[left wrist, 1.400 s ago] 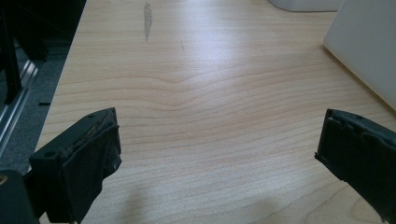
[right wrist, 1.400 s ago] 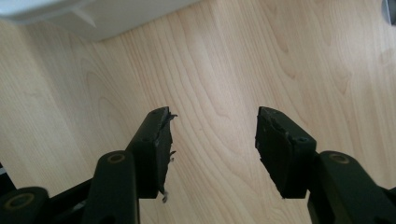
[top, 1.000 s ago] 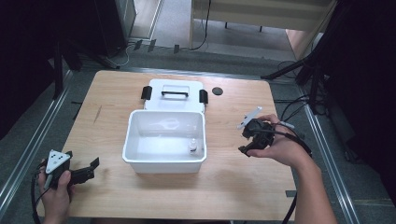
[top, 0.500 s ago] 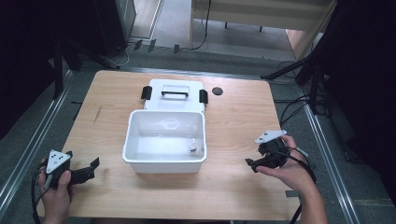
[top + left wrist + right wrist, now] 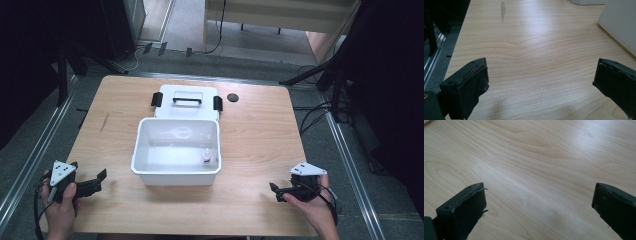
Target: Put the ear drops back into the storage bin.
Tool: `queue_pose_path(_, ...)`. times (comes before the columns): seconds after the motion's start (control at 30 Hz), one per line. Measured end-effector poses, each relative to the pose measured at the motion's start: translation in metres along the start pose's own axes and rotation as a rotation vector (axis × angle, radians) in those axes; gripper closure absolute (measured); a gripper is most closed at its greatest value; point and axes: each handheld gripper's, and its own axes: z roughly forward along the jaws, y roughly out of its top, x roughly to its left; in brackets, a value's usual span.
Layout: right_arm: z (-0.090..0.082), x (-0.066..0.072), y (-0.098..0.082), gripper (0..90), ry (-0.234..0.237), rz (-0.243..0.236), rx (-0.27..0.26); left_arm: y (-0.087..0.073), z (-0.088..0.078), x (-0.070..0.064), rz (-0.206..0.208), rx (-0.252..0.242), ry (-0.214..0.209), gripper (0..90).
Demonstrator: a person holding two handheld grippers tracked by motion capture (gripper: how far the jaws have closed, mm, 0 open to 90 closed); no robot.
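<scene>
Two grippers rest low at the near corners of the bench (image 5: 250,135), each well apart from the white bin (image 5: 175,177) that stands at its middle. The left gripper (image 5: 97,182) has its fingers (image 5: 471,82) spread wide over bare wood, with a corner of the bin's wall off to its right in the left gripper view. The right gripper (image 5: 276,192) likewise shows its fingers (image 5: 466,205) fully apart with nothing between them.

Inside the bin, close to its near right corner, a small bottle (image 5: 205,157) stands upright. The bin's lid (image 5: 186,107) lies flat just behind it, handle up, and a small black disc (image 5: 232,97) sits to the lid's right.

The bin looks like thin, stiff plastic: probably light, smooth and a little slippery. Pinching one wall just under the rim should give the surest hold, and a wall on each side would keep it level. The bottle seems light and easy to tip, so I would take it round the body, from above, with a gentle squeeze.

Compared with a second ago, the right gripper has come away from the bin's right side, down and toward the near right corner, and its fingers have just been opening, empty. The left gripper, bin, bottle and lid sit where they were.
</scene>
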Motion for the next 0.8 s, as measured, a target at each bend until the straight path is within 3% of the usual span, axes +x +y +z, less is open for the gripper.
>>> queue_pose_path(0.33,-0.011,-0.010,-0.045,0.0,-0.037,0.189,-0.139,0.000,0.000,-0.001,0.006,0.004,-0.002,0.2)
queue_pose_path(0.47,-0.015,-0.013,-0.065,0.0,-0.036,0.290,-0.213,0.000,0.000,-0.001,0.006,0.004,-0.003,0.2)
queue_pose_path(0.7,-0.021,-0.019,-0.075,0.0,-0.045,0.382,-0.326,0.000,0.001,0.000,0.004,0.007,-0.002,0.2)
queue_pose_path(0.8,-0.020,-0.019,-0.076,0.0,-0.048,0.391,-0.333,0.000,0.001,0.000,-0.001,0.005,0.000,0.2)
